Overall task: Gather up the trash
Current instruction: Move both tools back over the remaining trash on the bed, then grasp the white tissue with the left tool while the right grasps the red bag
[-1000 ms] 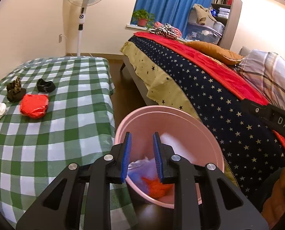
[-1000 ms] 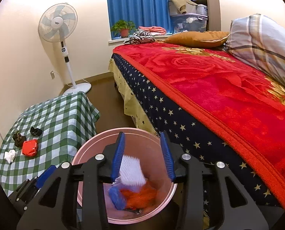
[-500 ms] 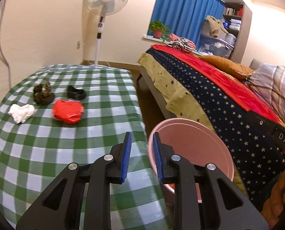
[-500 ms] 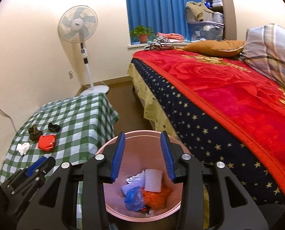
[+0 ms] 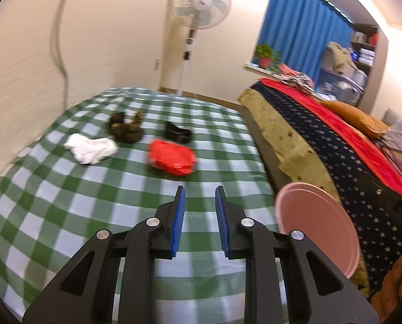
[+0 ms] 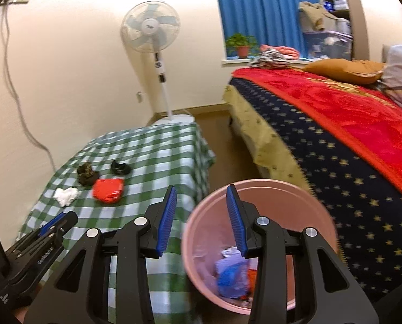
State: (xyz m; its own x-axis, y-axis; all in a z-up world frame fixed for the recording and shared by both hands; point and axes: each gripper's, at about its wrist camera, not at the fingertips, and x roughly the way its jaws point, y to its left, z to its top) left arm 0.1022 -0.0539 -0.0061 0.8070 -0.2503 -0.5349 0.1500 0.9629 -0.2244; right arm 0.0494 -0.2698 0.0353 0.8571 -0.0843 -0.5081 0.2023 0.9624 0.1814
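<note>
While both grippers hung empty above the green checked table (image 5: pixel 52 216), four scraps of trash lay ahead of the left gripper (image 5: pixel 198 197), whose blue pads stood a little apart with nothing between them. Farthest to its left sat the white crumpled tissue (image 5: pixel 91 147); just beside that, slightly farther on, was the dark brown wad (image 5: pixel 126 129); nearly straight ahead and nearest the fingertips lay the red wrapper (image 5: pixel 172 156), its long axis running crosswise to the pads; a small black scrap (image 5: pixel 178 134) sat just beyond it. To the right of the left gripper, off the table edge, stood the pink bin (image 5: pixel 318 224). The right gripper (image 6: pixel 201 199) hovered nearer that bin, jaws parted wider and holding nothing, its right finger over the bin's mouth, where blue, white and orange trash already lay; the table scraps sat well away to its left. By this reading, the left hand was the nearer one, and the red wrapper looked like its likeliest next pick, reached by moving forward and down.
</note>
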